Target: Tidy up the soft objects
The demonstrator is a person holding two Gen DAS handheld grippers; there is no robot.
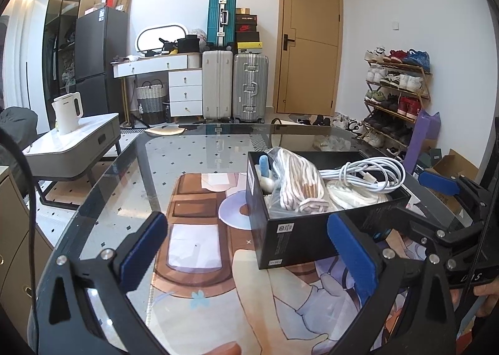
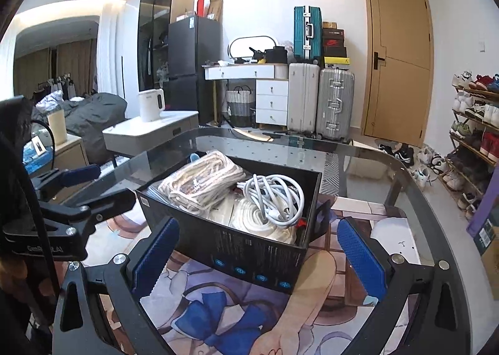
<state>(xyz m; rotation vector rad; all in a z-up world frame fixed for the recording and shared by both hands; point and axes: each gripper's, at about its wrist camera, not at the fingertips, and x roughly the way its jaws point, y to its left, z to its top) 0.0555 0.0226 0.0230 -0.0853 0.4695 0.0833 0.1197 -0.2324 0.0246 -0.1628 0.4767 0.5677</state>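
Glass table [image 1: 131,167] bears a black box [image 2: 249,249] hiding rope bundles' bottoms; both claws gape, empty.

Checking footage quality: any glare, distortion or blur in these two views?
Left wrist: strong fisheye bending, dark corners, glass table mirrors the suitcases, the box stays sharp. Right wrist: same curvature, bright ceiling light top left, door bowed, cables crisp.

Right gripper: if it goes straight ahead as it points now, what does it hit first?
Most likely the near wall of the black box. The right gripper is open, its jaws standing either side of that wall, empty. Depth is unclear in the fisheye view, but nothing else shows in between.
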